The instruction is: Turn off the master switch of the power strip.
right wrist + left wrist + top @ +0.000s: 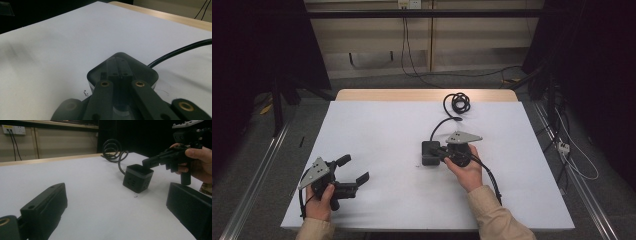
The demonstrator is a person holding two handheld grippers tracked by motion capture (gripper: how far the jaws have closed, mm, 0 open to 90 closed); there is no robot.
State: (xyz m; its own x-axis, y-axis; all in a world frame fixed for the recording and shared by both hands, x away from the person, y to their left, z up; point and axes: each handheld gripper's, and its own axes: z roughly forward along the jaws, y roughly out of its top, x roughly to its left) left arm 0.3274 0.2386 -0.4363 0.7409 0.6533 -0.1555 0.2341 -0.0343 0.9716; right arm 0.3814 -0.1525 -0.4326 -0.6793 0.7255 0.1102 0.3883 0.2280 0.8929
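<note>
A black cube-shaped power socket (429, 152) stands upright slightly right of the middle of the white counter (377, 135). It has no marked long axis; its flat top faces up, and in the left gripper view outlet slots show on two side faces (137, 180). Its black cable (439, 127) leaves the far side and runs away from the person to a loose coil (457, 103) near the counter's far edge.

Right claw (435, 151): held level in the right hand (468, 167), pointing toward the person's left, jaws brought together with their tips over the top face of the socket. In the right gripper view the closed jaws meet above the middle of that face (120, 68); whether they press on it cannot be told.

Left claw (354, 170): held in the left hand (319, 200) near the counter's near-left corner, well apart from the socket, jaws spread wide with nothing between them, pointing to the right and a little away from the person.

The counter is a white sheet over a light wooden top (427, 94), whose far strip lies bare. Behind it are a grey floor, pale wall panels with a wall outlet (408, 4) and hanging cables, and dark curtains at both sides.
</note>
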